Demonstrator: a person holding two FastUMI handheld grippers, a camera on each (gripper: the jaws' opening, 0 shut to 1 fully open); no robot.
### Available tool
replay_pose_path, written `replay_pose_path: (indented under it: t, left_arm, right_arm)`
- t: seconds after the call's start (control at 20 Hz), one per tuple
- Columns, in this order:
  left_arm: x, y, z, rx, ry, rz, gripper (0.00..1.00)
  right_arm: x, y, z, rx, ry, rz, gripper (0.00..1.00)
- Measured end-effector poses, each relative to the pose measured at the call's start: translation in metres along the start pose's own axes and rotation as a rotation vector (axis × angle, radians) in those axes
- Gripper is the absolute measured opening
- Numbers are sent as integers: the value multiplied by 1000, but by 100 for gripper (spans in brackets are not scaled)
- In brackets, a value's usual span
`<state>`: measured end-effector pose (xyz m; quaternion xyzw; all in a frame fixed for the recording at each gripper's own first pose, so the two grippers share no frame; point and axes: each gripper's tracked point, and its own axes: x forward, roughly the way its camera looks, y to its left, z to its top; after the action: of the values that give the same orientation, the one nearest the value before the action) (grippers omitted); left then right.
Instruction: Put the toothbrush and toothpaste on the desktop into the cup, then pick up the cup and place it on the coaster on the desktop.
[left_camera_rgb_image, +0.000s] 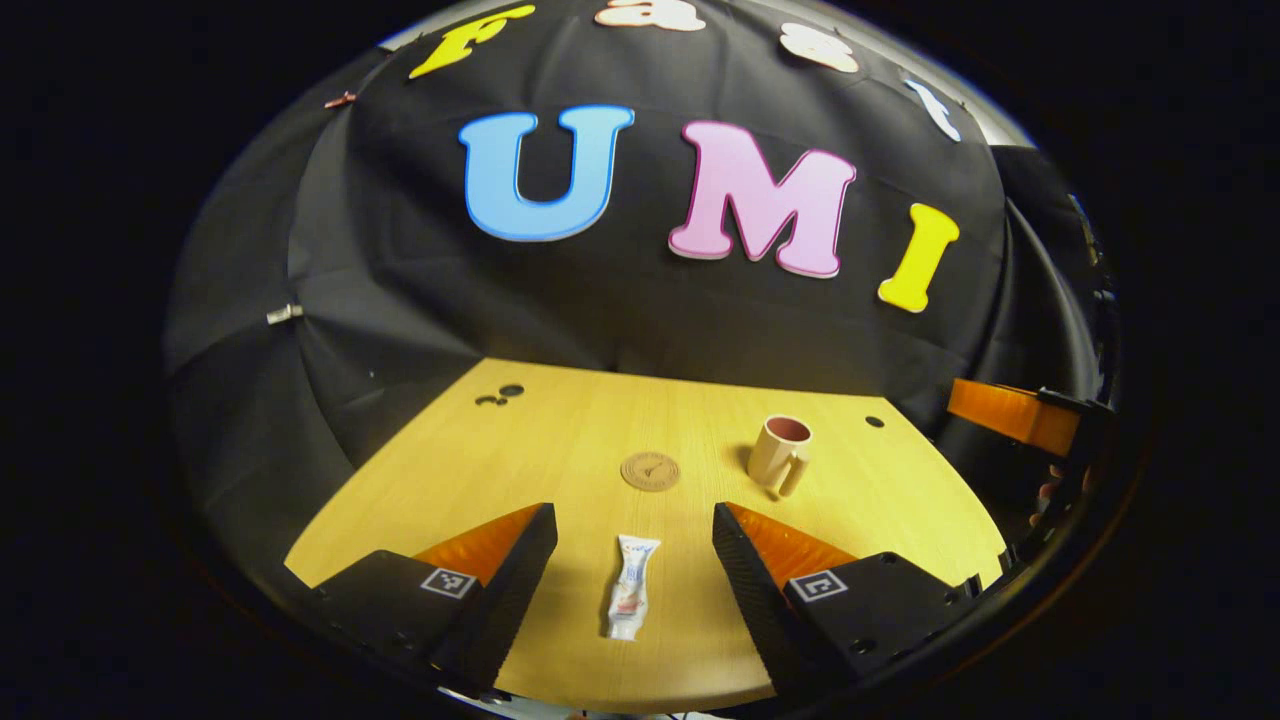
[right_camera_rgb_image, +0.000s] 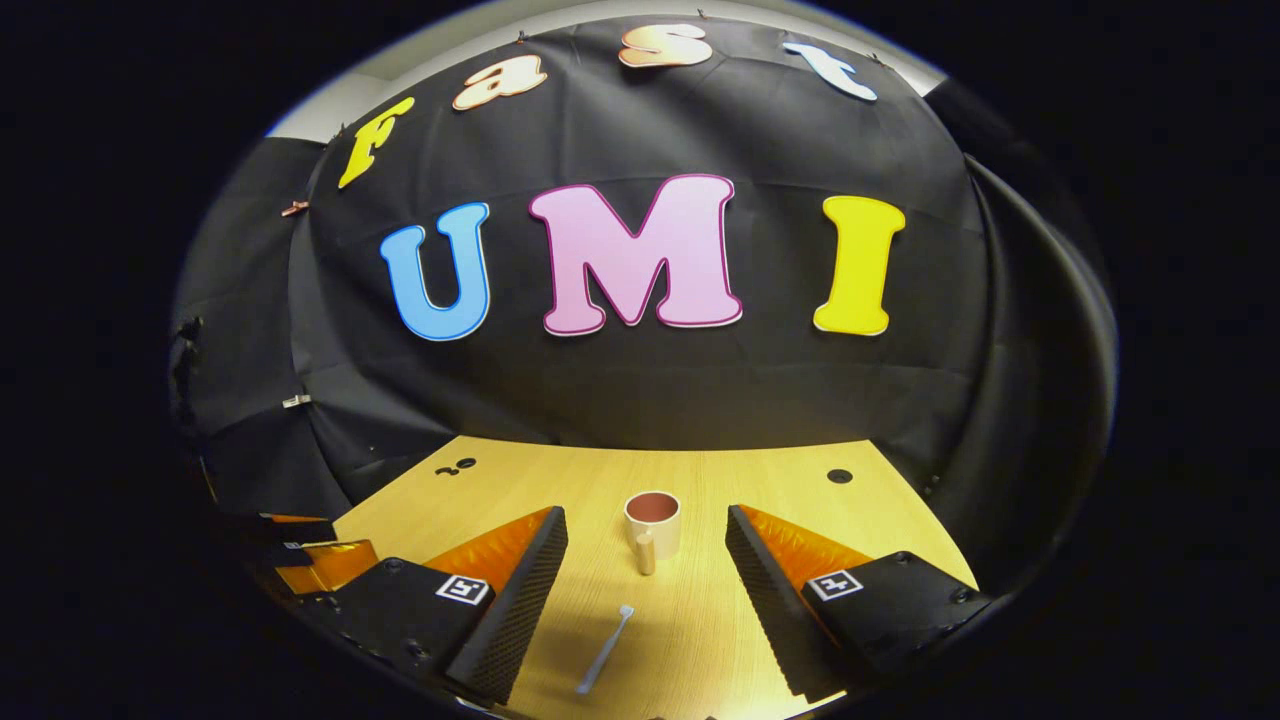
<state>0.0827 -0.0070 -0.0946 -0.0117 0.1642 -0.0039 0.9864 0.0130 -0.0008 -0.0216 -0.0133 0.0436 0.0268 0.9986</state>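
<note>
I count one of each thing on my desk (left_camera_rgb_image: 520, 440): one toothpaste tube (left_camera_rgb_image: 632, 586), one toothbrush (right_camera_rgb_image: 605, 649), one cup (left_camera_rgb_image: 780, 452) and one round coaster (left_camera_rgb_image: 650, 471).

In the left gripper view, my left tool (left_camera_rgb_image: 634, 545) has its jaws spread wide and grips nothing. The toothpaste lies flat on the desk between the two fingers, touching neither, its long axis running along the tool's own line. Beyond it sits the coaster, bare on top, and to the right of the coaster, apart from it, the cup stands upright with its handle turned toward the camera. At the right edge of this view I can see part of the other tool (left_camera_rgb_image: 1010, 412) with a hand just below it.

In the right gripper view, my right tool (right_camera_rgb_image: 646, 545) is likewise wide open and holds nothing. The toothbrush lies flat between its fingers, slanting a little, close to the desk's near edge. Straight ahead the cup stands upright, handle toward me; nothing shows in its mouth.

For moving room: the desk has bare wood all around the cup and coaster. Its far edge meets the black cloth wall (right_camera_rgb_image: 640, 390). There are dark round holes (left_camera_rgb_image: 505, 393) near the far left corner and another hole (right_camera_rgb_image: 840, 476) near the far right.
</note>
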Motion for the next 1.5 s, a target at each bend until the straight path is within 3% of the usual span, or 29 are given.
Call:
replay_pose_path:
  t: [0.6, 0.9, 1.1, 1.2, 1.25, 1.3, 1.35, 1.4, 1.45, 1.5]
  left_arm:
    - [120, 8, -104, 36, 385, 30, 98]
    - [139, 21, -141, 71, 523, 109, 98]
    - [140, 19, -156, 28, 588, 125, 95]
    - [147, 16, -156, 44, 577, 101, 87]
    - [146, 16, -154, 58, 576, 97, 72]
    - [150, 14, -155, 65, 577, 92, 72]
    - [149, 13, -155, 69, 574, 87, 57]
    - [151, 14, -157, 72, 579, 87, 58]
    - [150, 10, -154, 75, 572, 80, 42]
    - [150, 8, -156, 80, 574, 72, 39]
  right_arm:
    - [23, -49, -51, 46, 161, -2, 98]
    - [28, -62, -71, 77, 213, 5, 98]
    - [31, -55, -82, 76, 238, 47, 98]
    - [31, -49, -92, 76, 263, 59, 98]
    - [30, -46, -96, 70, 274, 61, 98]
    - [28, -43, -100, 65, 284, 59, 98]
    - [27, -39, -104, 62, 294, 57, 98]
    - [26, -34, -109, 62, 307, 54, 98]
    - [25, -29, -115, 63, 318, 51, 98]
    - [23, -24, -121, 60, 338, 47, 98]
